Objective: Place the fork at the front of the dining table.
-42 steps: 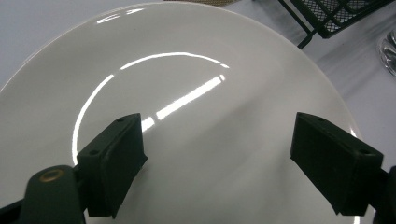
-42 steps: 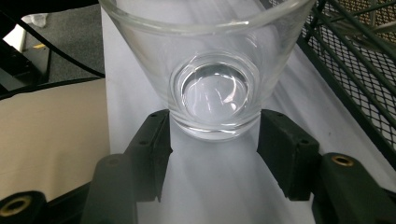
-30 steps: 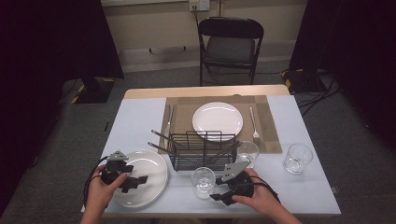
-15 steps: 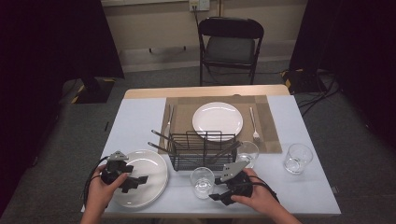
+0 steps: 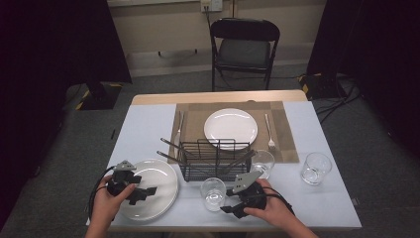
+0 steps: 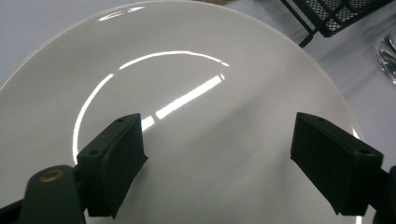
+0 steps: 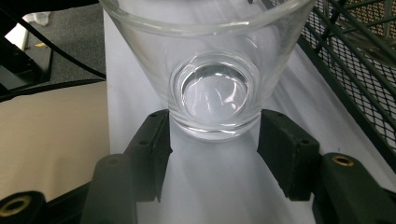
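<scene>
Nothing moved since before; my hands stay put. Right claw [image 7: 212, 135] half open, pads hugging base of glass [image 7: 212, 93], glass standing on table [image 5: 327, 201] by rack [image 5: 215, 158]. Left claw [image 6: 219, 158] wide open over plate [image 6: 187, 70], holding nothing.

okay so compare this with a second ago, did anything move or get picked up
Nothing visibly changed. The right gripper is as before with its jaws at the base of the glass; the left gripper is open over the plate, as before. The rack and place setting lie as they did.
</scene>
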